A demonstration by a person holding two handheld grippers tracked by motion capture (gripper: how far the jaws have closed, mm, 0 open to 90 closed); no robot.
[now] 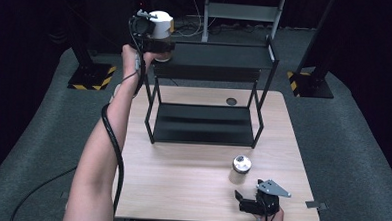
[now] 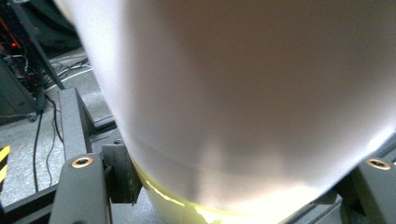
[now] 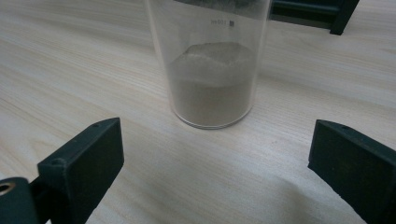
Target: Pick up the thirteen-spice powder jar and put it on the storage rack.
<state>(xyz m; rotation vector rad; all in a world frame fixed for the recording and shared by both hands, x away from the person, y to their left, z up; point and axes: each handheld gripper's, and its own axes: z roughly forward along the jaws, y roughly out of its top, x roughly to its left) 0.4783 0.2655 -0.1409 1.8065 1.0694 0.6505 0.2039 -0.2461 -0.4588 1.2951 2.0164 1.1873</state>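
Observation:
High at the left end of the black rack's top shelf (image 1: 221, 56), my left gripper (image 1: 155, 33) is shut on a white container (image 1: 163, 21) with a yellowish end. In the left gripper view that container (image 2: 243, 93) bulges between the two black fingers (image 2: 84, 186), with the rack's edge (image 2: 72, 116) behind. A clear jar (image 1: 240, 170) with a metal lid, part full of brown powder, stands on the wooden table. Just short of it my right gripper (image 1: 242, 201) is open. The jar (image 3: 210, 79) stands beyond the spread fingers (image 3: 88, 154), untouched.
The two-tier black rack has a lower shelf (image 1: 203, 123) resting on the wooden table (image 1: 180, 190). A round cable hole (image 1: 231, 101) sits behind the rack. Black stands with striped bases (image 1: 90, 78) flank the table on grey carpet.

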